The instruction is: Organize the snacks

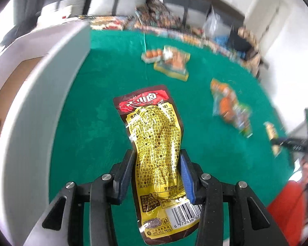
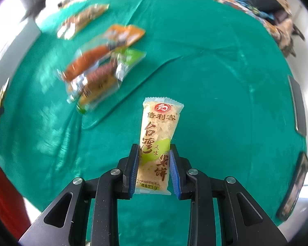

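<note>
The left claw grips a yellow snack pouch between its blue pads, lifted above the green worktop (barcode end nearest the camera). The right claw clamps a rice cracker packet; loose snack packets lie ahead to its left.

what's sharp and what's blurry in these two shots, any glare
Left wrist view: the yellow pouch in the left hand-held gripper is sharp, with glare streaks on its foil; snacks beyond are motion-blurred. Right wrist view: the rice cracker pack in the right hand-held gripper is crisp; the sausage packs smear.
</note>
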The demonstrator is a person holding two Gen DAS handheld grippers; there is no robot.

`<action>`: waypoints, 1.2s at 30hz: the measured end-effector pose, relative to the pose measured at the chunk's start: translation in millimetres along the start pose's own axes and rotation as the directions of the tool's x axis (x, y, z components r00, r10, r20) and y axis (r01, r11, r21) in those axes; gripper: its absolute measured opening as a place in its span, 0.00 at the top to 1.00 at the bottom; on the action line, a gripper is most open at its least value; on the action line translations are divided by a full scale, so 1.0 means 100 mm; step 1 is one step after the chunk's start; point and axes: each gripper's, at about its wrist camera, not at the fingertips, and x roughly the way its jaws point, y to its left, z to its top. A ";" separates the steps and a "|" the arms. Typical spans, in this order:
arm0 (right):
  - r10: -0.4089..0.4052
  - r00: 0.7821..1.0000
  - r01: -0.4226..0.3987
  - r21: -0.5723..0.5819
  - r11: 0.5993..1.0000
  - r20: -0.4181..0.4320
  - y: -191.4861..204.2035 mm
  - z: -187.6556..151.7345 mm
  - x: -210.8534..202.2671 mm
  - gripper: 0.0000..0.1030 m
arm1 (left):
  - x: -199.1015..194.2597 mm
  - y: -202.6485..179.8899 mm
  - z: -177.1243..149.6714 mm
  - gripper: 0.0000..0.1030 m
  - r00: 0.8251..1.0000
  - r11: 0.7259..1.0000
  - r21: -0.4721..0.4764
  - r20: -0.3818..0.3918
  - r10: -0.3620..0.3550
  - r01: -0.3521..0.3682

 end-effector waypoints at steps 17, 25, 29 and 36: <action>0.658 0.750 -0.567 -0.449 0.690 0.066 3.91 0.79 -1.35 0.66 | -1.71 2.19 0.05 0.35 0.883 0.863 -0.297 0.111 0.456 -0.408; 0.649 0.756 -0.548 -0.454 0.702 0.090 4.04 0.63 -1.08 0.32 | -1.73 2.26 -0.33 0.17 0.879 0.841 -0.378 0.125 0.460 -0.387; 0.435 0.881 -0.325 -0.433 0.841 0.185 3.00 0.36 -0.62 0.32 | -1.65 1.73 -0.29 0.16 0.923 0.910 -0.310 0.183 0.340 -0.274; 0.089 0.977 -0.037 -0.258 0.965 0.194 1.03 -0.45 -0.02 0.32 | -1.23 0.32 -0.09 0.05 0.977 0.997 -0.031 0.200 0.079 -0.074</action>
